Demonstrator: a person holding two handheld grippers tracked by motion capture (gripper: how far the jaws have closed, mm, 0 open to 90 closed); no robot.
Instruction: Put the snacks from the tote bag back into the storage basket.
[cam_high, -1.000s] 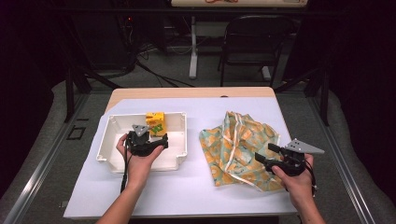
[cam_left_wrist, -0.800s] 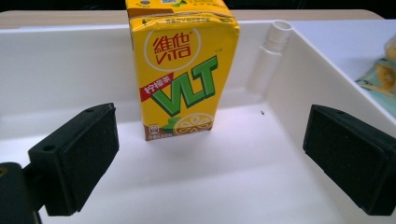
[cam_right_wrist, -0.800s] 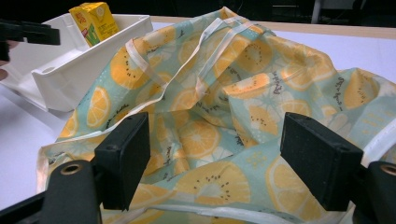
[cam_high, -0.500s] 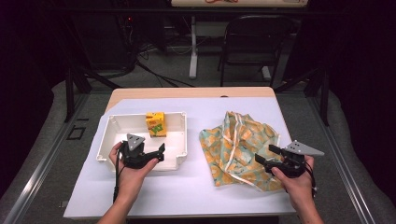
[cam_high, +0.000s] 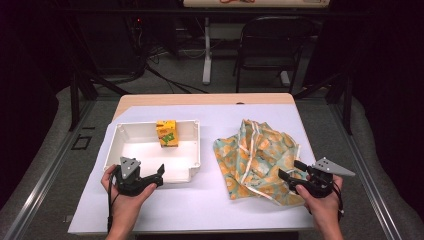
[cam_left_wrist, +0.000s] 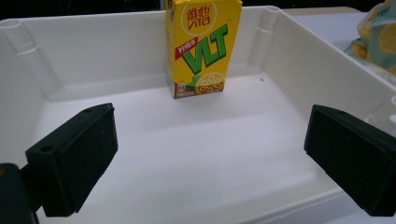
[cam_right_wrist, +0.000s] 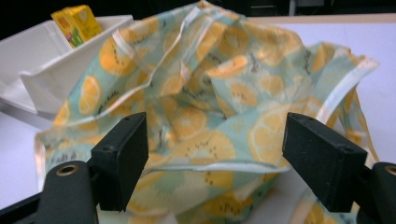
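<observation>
we have both tools on the table with their jaws apart and nothing between them. the left gripper (cam_high: 159, 172) sits at the near edge of the white tray (cam_high: 112, 145), and in the left gripper view it looks into the tray at the yellow drink carton (cam_left_wrist: 203, 46), which stands upright against the far wall, well apart from the pads. the right gripper (cam_high: 292, 171) hovers at the near right corner of the lemon-print cloth bag (cam_high: 257, 150), which lies crumpled on the white table cover (cam_high: 200, 205) just beside the tray.

we judge the work to be getting the carton into the bag, and a few things could spoil it. the carton is tall and narrow, so a pad that meets it off-centre could tip it over or push it along the wall. a hard squeeze could dent the thin card. the bag is limp and folded on itself, so we may pinch two layers at once and fail to open a mouth. its cloth also lies near the tray's right wall, where a lift could drag it against the rim.
</observation>
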